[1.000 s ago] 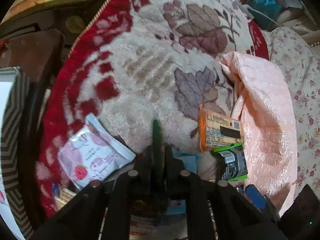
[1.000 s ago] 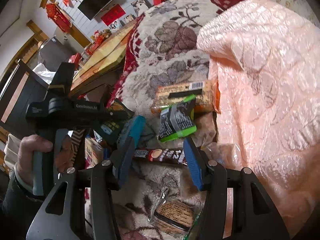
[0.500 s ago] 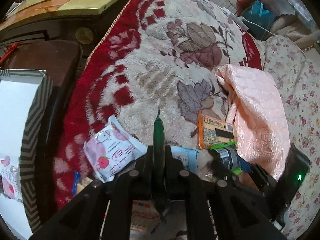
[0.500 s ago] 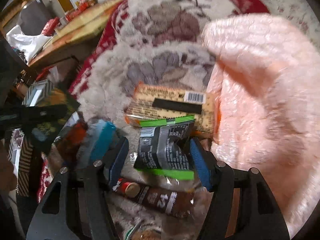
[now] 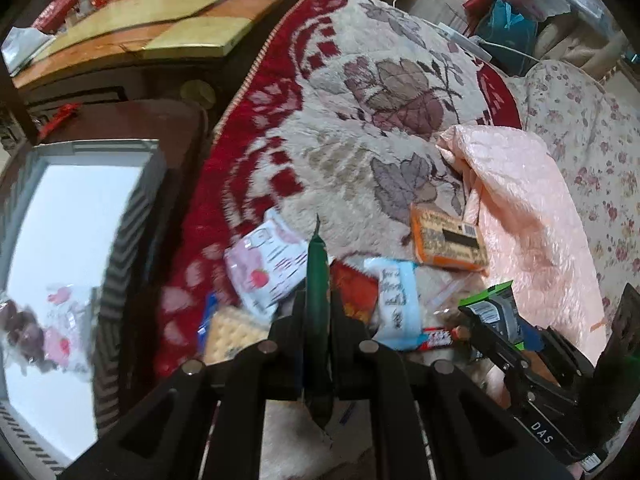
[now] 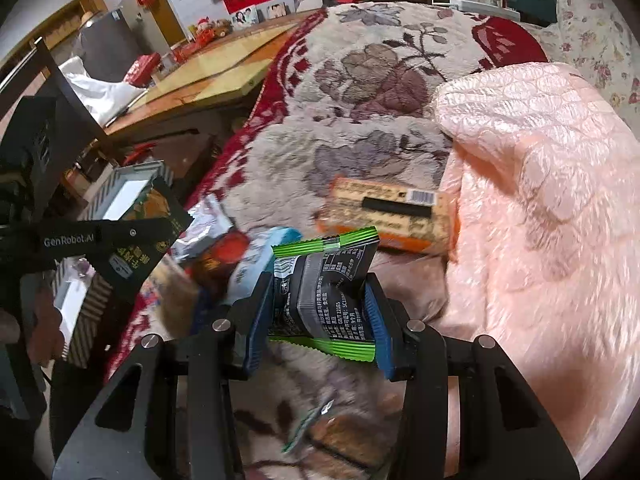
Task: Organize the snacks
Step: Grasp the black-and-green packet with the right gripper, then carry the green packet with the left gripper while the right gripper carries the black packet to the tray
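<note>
The right gripper (image 6: 318, 312), which half a second ago only framed the grey-and-green packet (image 6: 322, 296) with its blue fingers (image 6: 378, 332) spread, now pinches that packet from both sides. The packet sits crumpled between the pads in the lower middle of the right wrist view, and it seems lifted clear of the blanket (image 6: 372, 80), though blur makes that hard to confirm. In the left wrist view the same packet (image 5: 494, 312) shows at the lower right, held in the other tool.

The left gripper (image 5: 318, 280) has its fingers pressed together on a thin dark green packet (image 5: 317, 276), seen edge-on at the centre of the frame. Since a second ago its view has swung left, so the white striped box (image 5: 80, 240) now fills the left side, with pink packets (image 5: 56, 340) already lying inside.

The orange packet (image 6: 384, 216) lies on the blanket beside the pink quilt (image 6: 540, 200), and a pink-and-white strawberry packet (image 5: 266, 268), a cracker packet (image 5: 232, 336) and a light blue packet (image 5: 394, 304) lie bunched at the middle of the left view.

Both tools now appear loaded, so the likely next step is carrying both packets to the box; several snacks remain outside it.
</note>
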A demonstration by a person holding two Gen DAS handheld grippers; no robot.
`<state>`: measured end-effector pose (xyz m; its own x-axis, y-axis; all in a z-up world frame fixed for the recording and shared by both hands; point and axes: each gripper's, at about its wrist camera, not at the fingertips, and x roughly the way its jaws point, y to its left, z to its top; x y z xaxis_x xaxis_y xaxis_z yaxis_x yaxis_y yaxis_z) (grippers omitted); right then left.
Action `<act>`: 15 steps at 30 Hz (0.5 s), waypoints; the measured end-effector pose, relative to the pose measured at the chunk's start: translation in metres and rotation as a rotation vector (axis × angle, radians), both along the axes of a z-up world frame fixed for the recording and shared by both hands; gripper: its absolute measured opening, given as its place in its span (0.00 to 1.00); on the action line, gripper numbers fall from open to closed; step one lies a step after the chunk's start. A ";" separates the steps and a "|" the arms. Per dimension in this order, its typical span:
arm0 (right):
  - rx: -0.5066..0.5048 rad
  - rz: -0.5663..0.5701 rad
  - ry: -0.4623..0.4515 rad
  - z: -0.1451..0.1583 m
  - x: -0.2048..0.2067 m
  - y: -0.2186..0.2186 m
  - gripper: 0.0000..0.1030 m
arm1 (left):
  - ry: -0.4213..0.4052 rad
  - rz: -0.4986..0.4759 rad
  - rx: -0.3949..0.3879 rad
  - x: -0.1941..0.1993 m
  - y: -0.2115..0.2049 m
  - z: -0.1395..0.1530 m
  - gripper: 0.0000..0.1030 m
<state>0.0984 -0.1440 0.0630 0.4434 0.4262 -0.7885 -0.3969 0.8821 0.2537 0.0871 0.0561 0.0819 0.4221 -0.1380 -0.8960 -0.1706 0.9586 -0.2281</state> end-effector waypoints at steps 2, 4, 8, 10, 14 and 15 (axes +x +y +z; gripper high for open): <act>0.007 -0.002 -0.003 0.000 -0.009 0.004 0.42 | -0.010 0.002 0.019 -0.009 0.002 0.003 0.10; 0.014 -0.003 -0.002 -0.001 -0.015 0.007 0.42 | -0.024 0.009 0.042 -0.018 0.004 0.006 0.10; 0.019 -0.008 -0.016 0.001 -0.030 0.017 0.42 | -0.043 0.014 0.066 -0.036 0.007 0.010 0.10; 0.023 0.002 -0.008 0.001 -0.034 0.022 0.42 | -0.053 0.017 0.087 -0.043 0.008 0.011 0.10; 0.013 0.028 -0.010 0.003 -0.044 0.036 0.42 | -0.061 0.026 0.100 -0.056 0.015 0.013 0.10; 0.013 0.033 -0.010 0.003 -0.045 0.039 0.42 | -0.064 0.030 0.100 -0.059 0.017 0.014 0.10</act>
